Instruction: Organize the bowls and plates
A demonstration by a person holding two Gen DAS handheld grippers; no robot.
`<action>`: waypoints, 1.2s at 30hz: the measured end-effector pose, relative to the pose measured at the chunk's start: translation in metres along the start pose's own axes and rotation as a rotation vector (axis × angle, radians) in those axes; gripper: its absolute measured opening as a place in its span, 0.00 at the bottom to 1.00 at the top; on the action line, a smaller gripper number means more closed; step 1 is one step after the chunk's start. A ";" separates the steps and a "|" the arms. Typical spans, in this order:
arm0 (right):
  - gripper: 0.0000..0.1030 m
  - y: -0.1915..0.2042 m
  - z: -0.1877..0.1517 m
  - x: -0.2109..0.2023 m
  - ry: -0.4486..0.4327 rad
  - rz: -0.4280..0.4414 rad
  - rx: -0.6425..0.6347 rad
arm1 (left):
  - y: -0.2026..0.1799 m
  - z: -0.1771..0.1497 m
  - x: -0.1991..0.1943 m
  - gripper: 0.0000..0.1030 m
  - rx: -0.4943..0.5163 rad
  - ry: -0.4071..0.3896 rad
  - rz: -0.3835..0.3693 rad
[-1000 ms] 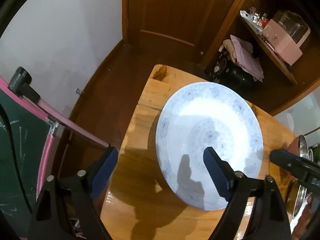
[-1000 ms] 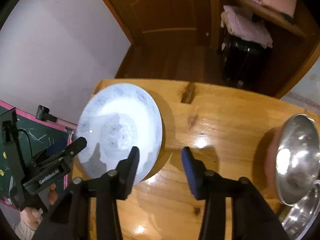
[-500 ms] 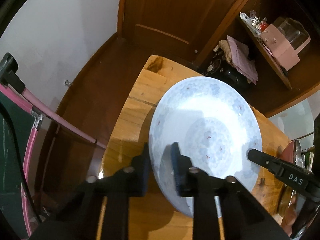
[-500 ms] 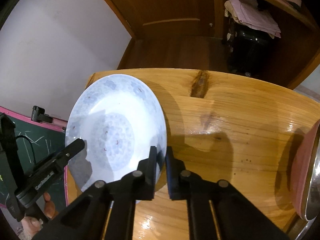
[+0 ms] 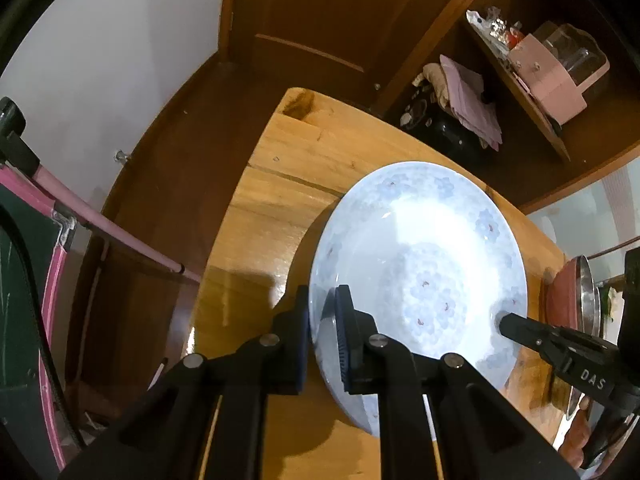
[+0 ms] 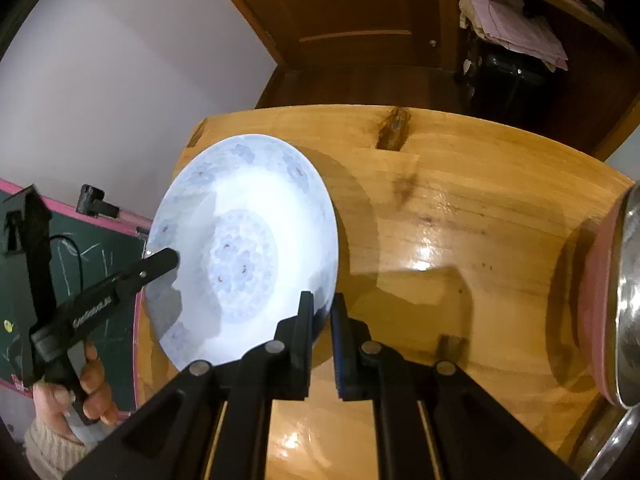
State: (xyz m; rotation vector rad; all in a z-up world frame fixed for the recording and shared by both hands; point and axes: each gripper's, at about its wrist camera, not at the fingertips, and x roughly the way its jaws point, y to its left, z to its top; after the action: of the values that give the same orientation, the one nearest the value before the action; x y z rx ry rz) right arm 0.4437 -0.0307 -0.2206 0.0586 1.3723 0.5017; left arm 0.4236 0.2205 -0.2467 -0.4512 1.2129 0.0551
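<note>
Your left gripper (image 5: 322,344) has its fingers (image 5: 344,344) clenched on the near-left rim of the plate (image 5: 420,272), one finger under the rim and one over it, reaching forward along the counter (image 5: 280,184). Your right gripper (image 6: 322,340) grips the opposite rim the same way, its fingers (image 6: 304,332) pinched tight on the plate's edge.

From the right wrist view, your left hand (image 6: 86,392) wraps the handle of its gripper at the lower left, sleeve cuff just below, with the black finger running up to the plate's left rim. From the left wrist view, the right gripper's finger comes in from the lower right and meets the rim there.

The plate, white with pale blue flower print, sits tilted between the two grippers over the left part of the wooden counter; whether it touches the wood, you cannot tell from these views.

Farther right on the counter stand a pink bowl (image 6: 592,304) and metal bowls (image 6: 628,300), well apart from the plate. Beyond the counter are a wooden door (image 5: 320,20) and a shelf (image 5: 532,92).
</note>
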 end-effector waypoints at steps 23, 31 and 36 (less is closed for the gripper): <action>0.07 -0.013 -0.056 -0.033 -0.011 -0.006 0.003 | -0.038 -0.061 -0.047 0.10 0.124 0.024 -0.020; 0.07 0.005 -0.096 -0.079 -0.039 0.005 -0.007 | -0.052 -0.102 -0.107 0.10 0.147 -0.005 0.031; 0.08 0.016 -0.135 -0.113 -0.068 0.004 -0.010 | -0.063 -0.132 -0.146 0.10 0.166 -0.025 0.014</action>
State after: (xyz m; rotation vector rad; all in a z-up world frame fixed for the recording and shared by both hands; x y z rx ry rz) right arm 0.2991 -0.0921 -0.1401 0.0693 1.3036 0.5052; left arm 0.2706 0.1436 -0.1301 -0.2964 1.1852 -0.0277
